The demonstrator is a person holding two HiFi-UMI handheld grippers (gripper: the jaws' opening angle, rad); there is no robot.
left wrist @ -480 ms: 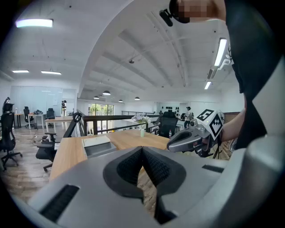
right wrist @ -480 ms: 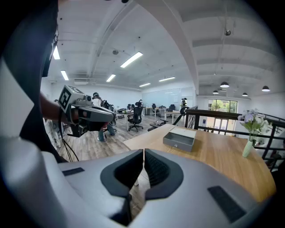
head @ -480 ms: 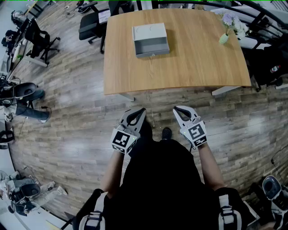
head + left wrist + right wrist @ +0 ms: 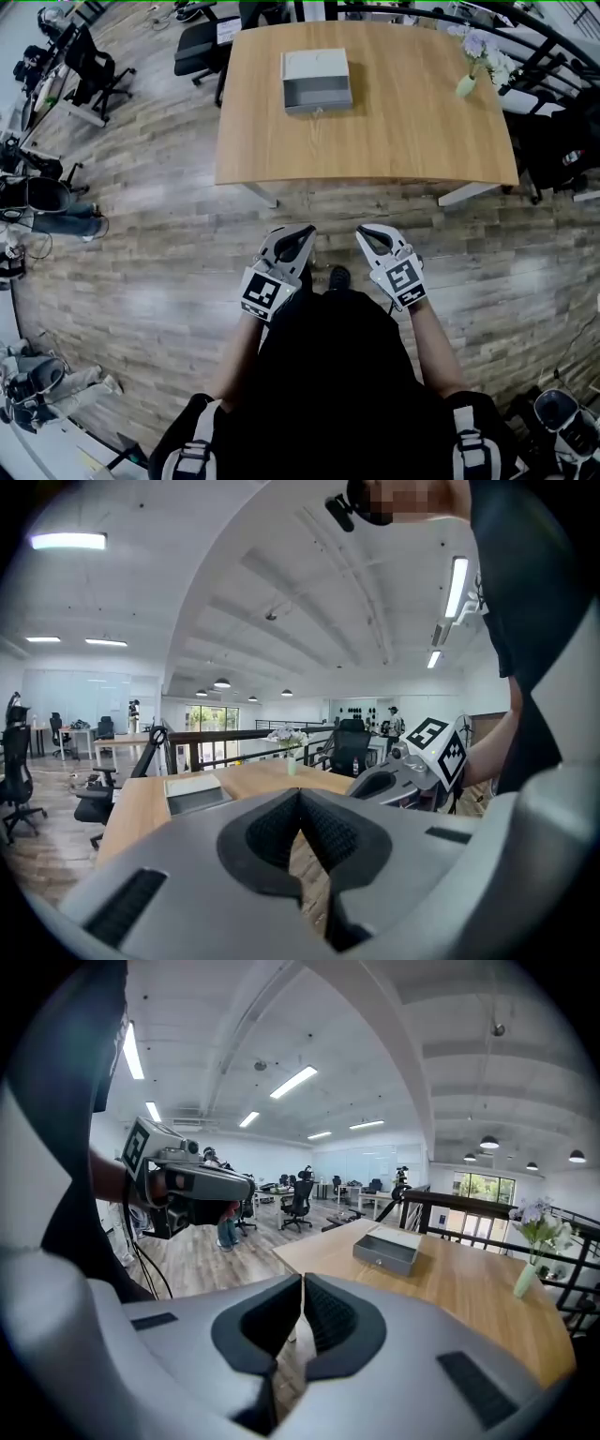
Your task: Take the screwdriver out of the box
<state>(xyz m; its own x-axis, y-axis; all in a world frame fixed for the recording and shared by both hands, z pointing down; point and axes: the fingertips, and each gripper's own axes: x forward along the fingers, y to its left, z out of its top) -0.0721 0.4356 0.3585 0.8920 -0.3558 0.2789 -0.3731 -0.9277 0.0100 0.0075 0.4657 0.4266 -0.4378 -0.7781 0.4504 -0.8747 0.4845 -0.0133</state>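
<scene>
Tools: left tool (image 4: 303, 232) and right tool (image 4: 363, 232) both pressed together, empty, over the floor (image 4: 141, 234).
Screwdriver: unseen; presumably inside the box.
Box: open (image 4: 319, 106), on worktop (image 4: 403, 131), well ahead, slightly nearer left tool.

Table (image 4: 375, 141): warm light-brown wood, fine grain.
Box (image 4: 317, 82): pale grey outside, darker grey inside.
Left gripper (image 4: 303, 231): light grey shell, black ribbed pads, and a cube with black-and-white square markers.
Right gripper (image 4: 362, 232): light grey and black, black-and-white marker cube.
Floor (image 4: 159, 234): grey-brown planks, streaked.
Flowers (image 4: 480, 39): pale lilac and white.
Vase (image 4: 466, 83): seemingly pale green; small in view.
Chairs (image 4: 197, 42): black.
Person's top (image 4: 328, 375): black.
Ceiling (image 4: 356, 1035): white.
</scene>
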